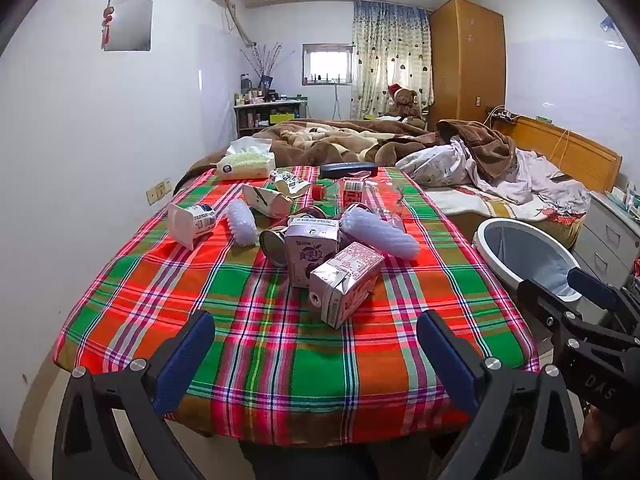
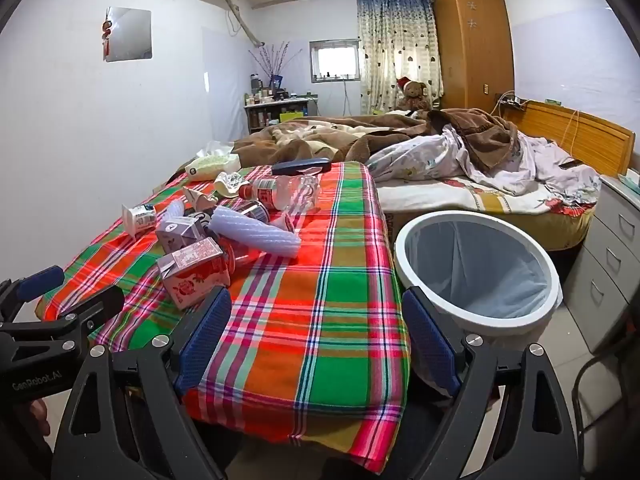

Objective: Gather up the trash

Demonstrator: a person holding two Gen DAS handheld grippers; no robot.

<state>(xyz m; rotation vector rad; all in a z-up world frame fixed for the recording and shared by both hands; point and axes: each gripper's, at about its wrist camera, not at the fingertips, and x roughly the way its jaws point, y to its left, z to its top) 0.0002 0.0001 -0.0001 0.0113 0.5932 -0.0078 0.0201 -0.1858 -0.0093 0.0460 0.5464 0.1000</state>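
Observation:
A pile of trash lies on the plaid-covered table (image 1: pixel 280 360): a pink drink carton (image 1: pixel 346 286), a purple carton (image 1: pixel 312 254), a tin can (image 1: pixel 274 246), white ribbed wrappers (image 1: pixel 380 232), a yogurt cup (image 1: pixel 192 222) and a clear bottle (image 2: pixel 280 192). The pink carton also shows in the right wrist view (image 2: pixel 196 276). My left gripper (image 1: pixel 316 340) is open and empty just short of the pink carton. My right gripper (image 2: pixel 316 328) is open and empty over the table's right front, next to the white lined trash bin (image 2: pixel 476 272).
The bin (image 1: pixel 528 256) stands on the floor right of the table. A tissue pack (image 1: pixel 246 164) and a dark case (image 1: pixel 348 170) lie at the table's far end. A bed (image 2: pixel 460 160) with blankets is behind. Grey drawers (image 2: pixel 612 256) stand at right.

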